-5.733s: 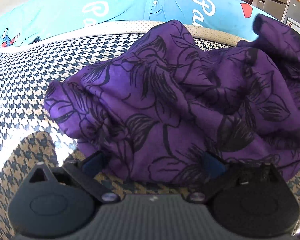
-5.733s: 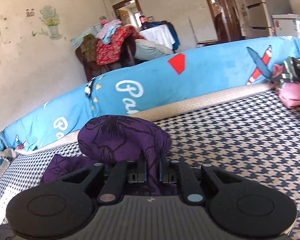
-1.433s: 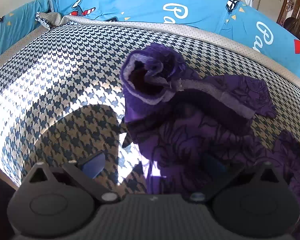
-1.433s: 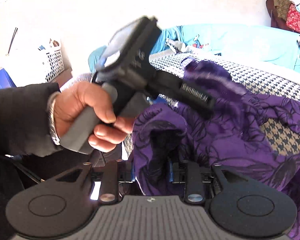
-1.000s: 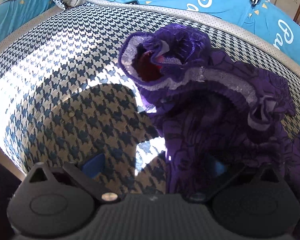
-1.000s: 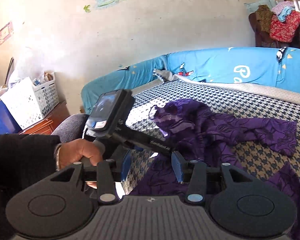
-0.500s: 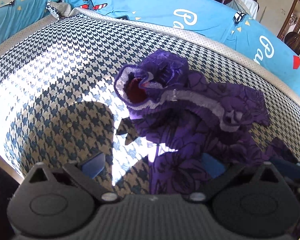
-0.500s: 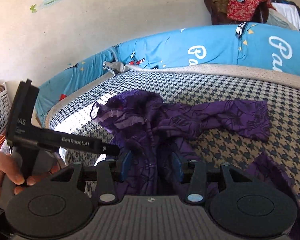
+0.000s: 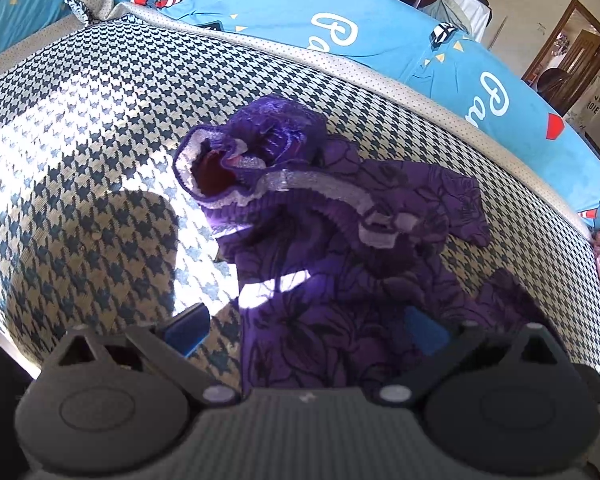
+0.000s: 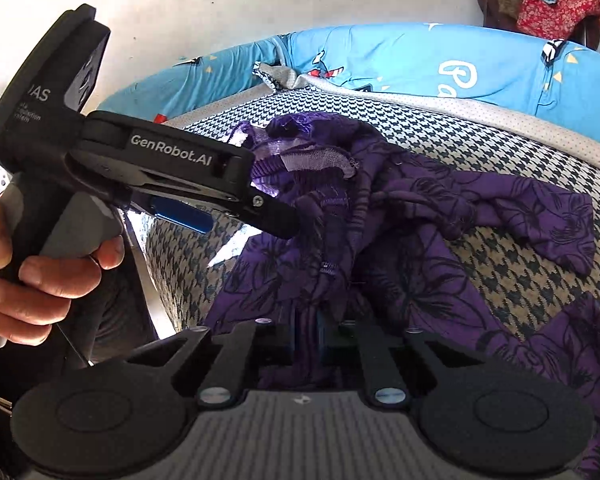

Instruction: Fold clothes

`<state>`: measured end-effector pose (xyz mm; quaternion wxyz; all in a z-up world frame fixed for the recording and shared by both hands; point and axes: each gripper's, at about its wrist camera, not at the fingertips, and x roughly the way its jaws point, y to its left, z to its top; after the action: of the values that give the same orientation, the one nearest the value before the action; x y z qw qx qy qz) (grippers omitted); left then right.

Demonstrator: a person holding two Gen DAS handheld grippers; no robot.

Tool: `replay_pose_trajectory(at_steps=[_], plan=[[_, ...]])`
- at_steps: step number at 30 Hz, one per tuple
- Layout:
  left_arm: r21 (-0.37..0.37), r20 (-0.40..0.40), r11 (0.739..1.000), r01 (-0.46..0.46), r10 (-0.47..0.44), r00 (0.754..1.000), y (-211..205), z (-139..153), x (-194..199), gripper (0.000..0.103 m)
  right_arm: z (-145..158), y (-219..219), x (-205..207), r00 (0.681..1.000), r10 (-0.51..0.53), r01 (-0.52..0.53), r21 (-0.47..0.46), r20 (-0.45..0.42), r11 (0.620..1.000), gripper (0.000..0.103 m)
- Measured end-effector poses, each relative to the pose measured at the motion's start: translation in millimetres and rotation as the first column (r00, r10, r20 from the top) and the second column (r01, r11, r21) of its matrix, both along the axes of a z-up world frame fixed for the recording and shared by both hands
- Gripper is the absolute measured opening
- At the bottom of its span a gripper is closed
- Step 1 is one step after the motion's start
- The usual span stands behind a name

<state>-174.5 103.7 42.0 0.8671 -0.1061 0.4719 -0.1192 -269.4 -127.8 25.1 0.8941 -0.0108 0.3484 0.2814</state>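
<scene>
The bed [image 9: 80, 128], covered in a houndstooth-pattern sheet, carries the work. A blue printed bumper [image 9: 340, 20] borders its far side.

The purple floral garment [image 9: 340, 280] lies crumpled on the bed near the front edge. Its gathered waistband [image 9: 300, 184], lighter in tone, sits at the far end of the pile. One loose end [image 10: 560, 220] extends to the right across the sheet.

Left hand-held gripper [image 9: 304, 336]: jaws spread wide, blue pads visible on both fingers. It hovers over the near portion of the garment. The right-side finger sits above purple cloth; the left-side finger [image 9: 186, 332] sits above bare sheet. Contact with the cloth cannot be confirmed from this view. In the right wrist view, a hand [image 10: 40, 272] grips its handle at frame left.

Right hand-held gripper [image 10: 306, 336]: jaws drawn narrow, clamped on a bunched fold of the garment. The cloth rises taut from the fingers toward the pile.
</scene>
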Motion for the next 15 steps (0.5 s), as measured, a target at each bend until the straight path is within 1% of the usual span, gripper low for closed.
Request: replay_pose_trajectory(at_steps=[3,7,13,15], plan=[[-0.01,0.003,1.0,0.013,-0.013,1.0,-3.5,4.8,-2.8,0.103,2.3,3.5,-4.8,0.999,0.035,-0.035,0.023,0.017,0.999,0.01],[-0.026,-0.005,0.999,0.034,-0.034,0.999,-5.7,8.2,-6.3,0.103,3.0,12.8,-12.8,0.995,0.09,-0.091,0.026,0.038,0.996,0.01],[-0.012,-0.017,0.998,0.068,-0.068,0.998,-11.8,6.7,-13.6,0.103,2.4,25.1,-20.1,0.99,0.126,-0.127,0.021,0.057,0.992,0.01],[-0.01,-0.028,0.998,0.064,-0.064,0.998,-10.6,3.8,-14.5,0.103,2.7,26.6,-21.2,0.989,0.138,-0.14,0.023,0.056,0.99,0.01]])
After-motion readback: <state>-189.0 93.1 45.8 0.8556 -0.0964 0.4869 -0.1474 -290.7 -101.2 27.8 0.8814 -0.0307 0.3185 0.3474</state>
